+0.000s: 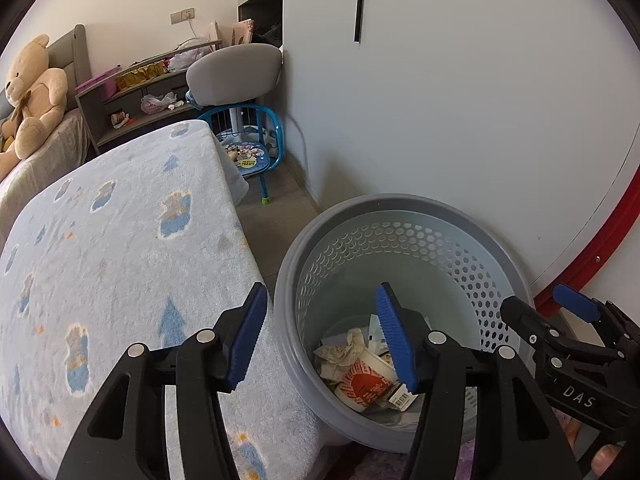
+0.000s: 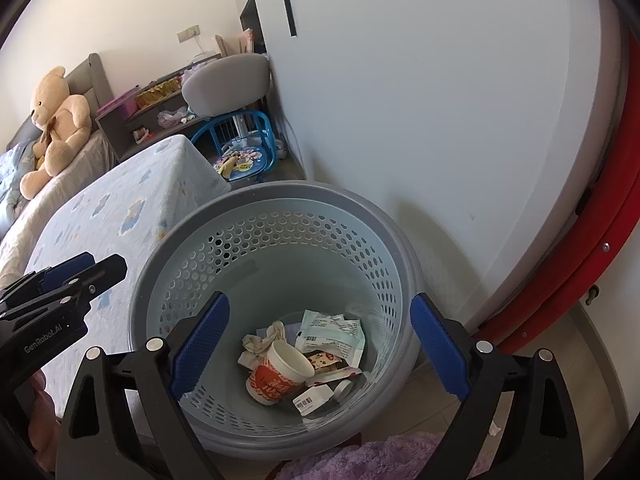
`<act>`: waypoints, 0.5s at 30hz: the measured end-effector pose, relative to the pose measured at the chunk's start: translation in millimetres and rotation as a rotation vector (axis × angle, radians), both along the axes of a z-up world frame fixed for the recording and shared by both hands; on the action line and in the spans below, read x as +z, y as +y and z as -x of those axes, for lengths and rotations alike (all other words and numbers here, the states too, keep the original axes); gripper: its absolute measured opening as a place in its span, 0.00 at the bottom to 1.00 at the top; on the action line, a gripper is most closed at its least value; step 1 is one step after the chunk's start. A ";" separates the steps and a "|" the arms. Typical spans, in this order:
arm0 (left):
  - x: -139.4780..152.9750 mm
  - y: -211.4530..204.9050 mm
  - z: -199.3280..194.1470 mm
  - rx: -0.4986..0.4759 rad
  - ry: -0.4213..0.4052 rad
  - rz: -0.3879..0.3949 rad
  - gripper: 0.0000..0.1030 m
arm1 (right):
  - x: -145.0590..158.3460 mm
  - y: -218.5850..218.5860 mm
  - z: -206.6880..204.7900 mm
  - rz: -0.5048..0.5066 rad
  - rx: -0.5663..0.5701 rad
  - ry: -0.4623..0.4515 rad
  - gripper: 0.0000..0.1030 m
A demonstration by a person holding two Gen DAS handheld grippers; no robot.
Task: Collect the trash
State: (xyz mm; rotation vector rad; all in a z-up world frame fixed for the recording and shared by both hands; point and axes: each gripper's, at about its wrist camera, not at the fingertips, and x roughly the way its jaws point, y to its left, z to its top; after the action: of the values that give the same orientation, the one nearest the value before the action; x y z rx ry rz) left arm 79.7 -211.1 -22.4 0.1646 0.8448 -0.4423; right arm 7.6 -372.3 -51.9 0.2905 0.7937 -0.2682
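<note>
A grey perforated trash basket [image 2: 276, 200] stands on the floor by the white wall, tilted toward me; it also shows in the left wrist view [image 1: 400, 204]. Inside lie an orange-and-white paper cup [image 2: 280, 376], crumpled tissue [image 2: 264, 340], wrappers [image 2: 332, 332] and a barcode label [image 2: 310, 398]. The cup also shows in the left wrist view [image 1: 364, 380]. My right gripper [image 2: 320, 344] is open and empty above the basket mouth. My left gripper [image 1: 322, 336] is open and empty over the basket's left rim, beside the bed.
A bed with a blue-patterned blanket [image 1: 120, 240] lies left of the basket. A teddy bear [image 1: 32, 96] sits at its head. A blue child's chair [image 1: 248, 152], a grey chair [image 1: 236, 72] and a cluttered shelf [image 1: 140, 92] stand behind. A purple rug [image 2: 380, 460] lies in front.
</note>
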 end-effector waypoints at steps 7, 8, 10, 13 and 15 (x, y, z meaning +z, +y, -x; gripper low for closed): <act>0.3 3.9 2.3 0.021 -0.013 -0.013 0.58 | -0.5 4.5 -0.7 0.000 0.014 0.001 0.87; 0.6 4.3 2.7 0.022 -0.016 -0.015 0.59 | 0.2 5.2 -0.9 -0.001 0.015 -0.001 0.87; 0.7 4.4 2.8 0.023 -0.017 -0.016 0.59 | 1.2 5.8 -1.1 -0.001 0.014 -0.003 0.87; 0.8 4.8 2.5 0.025 -0.016 -0.017 0.61 | 2.1 6.4 -0.6 -0.001 0.013 -0.006 0.87; 0.9 5.2 2.7 0.027 -0.018 -0.019 0.64 | 2.1 6.5 -0.6 0.000 0.013 -0.006 0.87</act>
State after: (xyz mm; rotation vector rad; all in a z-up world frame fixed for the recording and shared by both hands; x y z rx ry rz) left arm 77.0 -205.9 -21.5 0.1750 0.8328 -0.4072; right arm 8.2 -365.8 -49.8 0.2858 0.7896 -0.2552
